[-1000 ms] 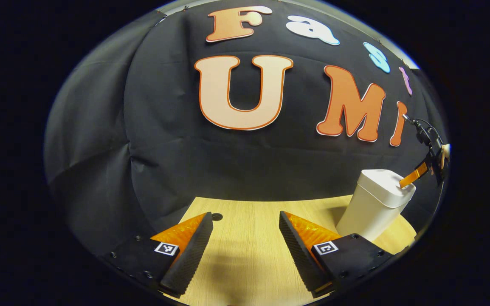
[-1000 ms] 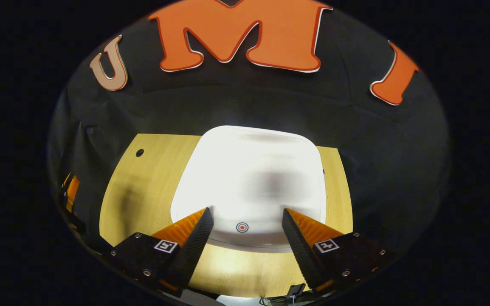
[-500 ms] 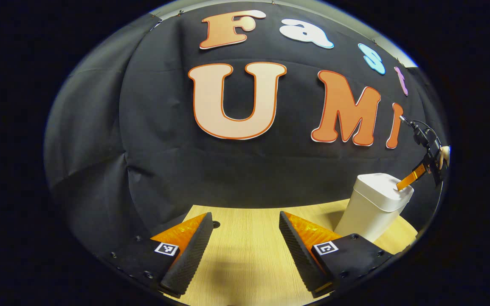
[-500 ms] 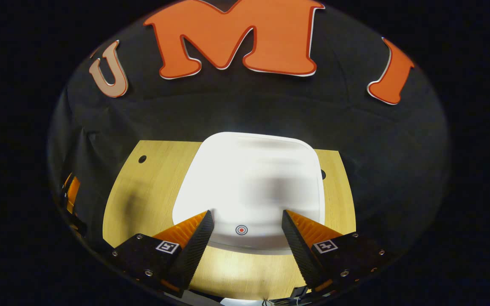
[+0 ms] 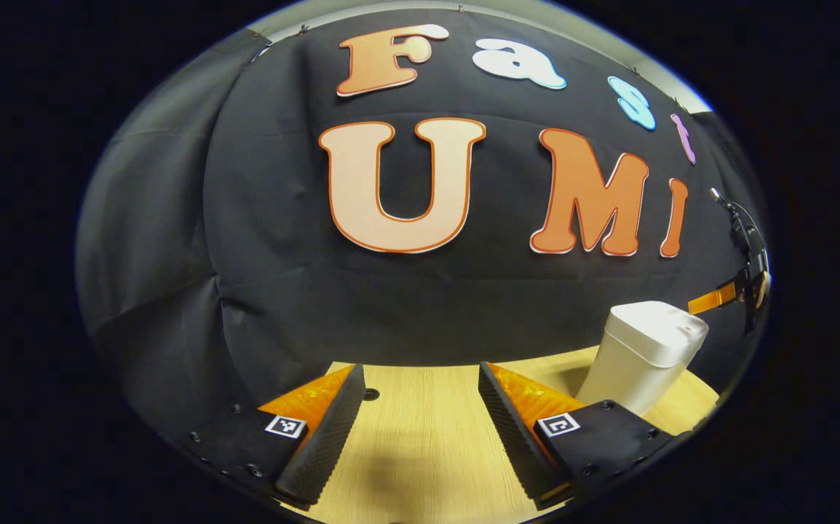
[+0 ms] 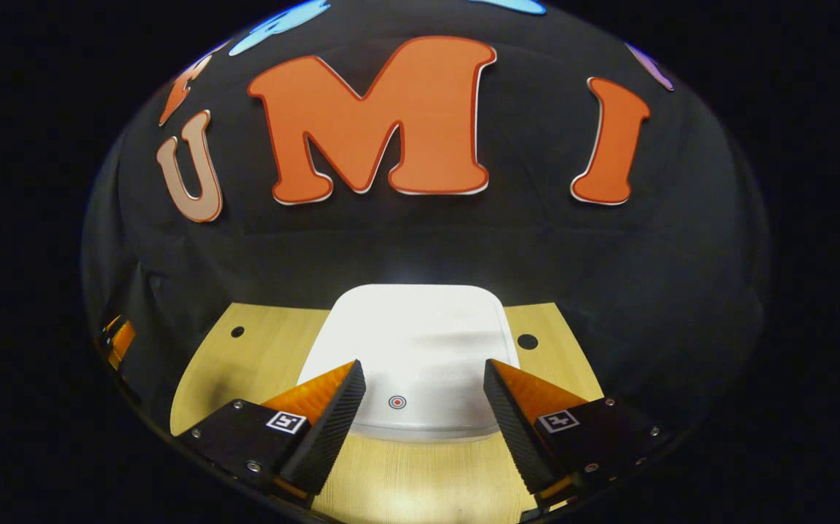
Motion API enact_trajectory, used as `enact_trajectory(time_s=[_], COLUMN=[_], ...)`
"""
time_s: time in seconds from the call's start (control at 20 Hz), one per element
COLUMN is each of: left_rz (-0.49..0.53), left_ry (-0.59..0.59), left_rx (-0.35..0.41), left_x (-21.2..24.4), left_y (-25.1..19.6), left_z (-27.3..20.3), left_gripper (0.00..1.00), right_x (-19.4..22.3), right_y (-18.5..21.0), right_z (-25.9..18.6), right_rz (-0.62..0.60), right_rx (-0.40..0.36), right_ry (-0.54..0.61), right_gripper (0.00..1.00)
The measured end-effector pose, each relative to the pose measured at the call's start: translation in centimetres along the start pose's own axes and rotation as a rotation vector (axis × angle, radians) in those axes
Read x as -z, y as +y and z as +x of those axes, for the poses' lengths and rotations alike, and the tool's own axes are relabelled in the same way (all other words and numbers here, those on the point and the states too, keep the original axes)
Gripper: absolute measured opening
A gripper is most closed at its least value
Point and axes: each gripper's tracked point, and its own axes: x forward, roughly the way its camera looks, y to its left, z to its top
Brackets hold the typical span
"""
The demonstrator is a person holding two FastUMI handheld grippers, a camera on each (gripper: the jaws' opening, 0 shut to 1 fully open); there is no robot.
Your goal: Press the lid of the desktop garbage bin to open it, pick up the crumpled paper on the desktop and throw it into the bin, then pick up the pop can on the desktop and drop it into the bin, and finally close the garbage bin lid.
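The white desktop bin (image 5: 642,356) stands at the right of the wooden table (image 5: 427,444) with its lid shut. In the right gripper view I look down on that lid (image 6: 413,335), which has a small red ring mark (image 6: 397,402) near its front edge. My right gripper (image 6: 424,366) hovers open above the lid's front edge, nothing between its fingers. In the left gripper view the right gripper (image 5: 744,291) hangs just above and beyond the bin's right side. My left gripper (image 5: 420,371) stands open over the bare tabletop, left of the bin, and holds nothing.
The black cloth wall closes off the back of the table. A small round hole (image 5: 370,394) sits in the tabletop near the wall, and two such holes (image 6: 236,331) (image 6: 527,340) flank the bin. The left gripper (image 6: 118,338) shows at the far left.
My right gripper has lifted off and backed away from the lid, which now looks smaller and lower in its view. The left gripper has tilted up slightly.
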Motion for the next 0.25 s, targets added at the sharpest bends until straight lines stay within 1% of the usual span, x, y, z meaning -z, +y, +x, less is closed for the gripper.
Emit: enact_trajectory(time_s=[0.15, 0.25], left_rz=[0.016, 0.017], left_ry=[-0.013, -0.017], left_rx=[0.002, 0.008], left_x=[-0.6, -0.8], left_y=[-0.2, -0.6], left_z=[0.0, 0.1], left_gripper=[0.99, 0.99], right_x=[0.6, 1.5], right_y=[-0.8, -0.9], right_z=[-1.9, -2.7], right_rz=[-0.002, 0.038], right_rx=[0.044, 0.048], right_ry=[-0.085, -0.111], right_gripper=[0.99, 0.99])
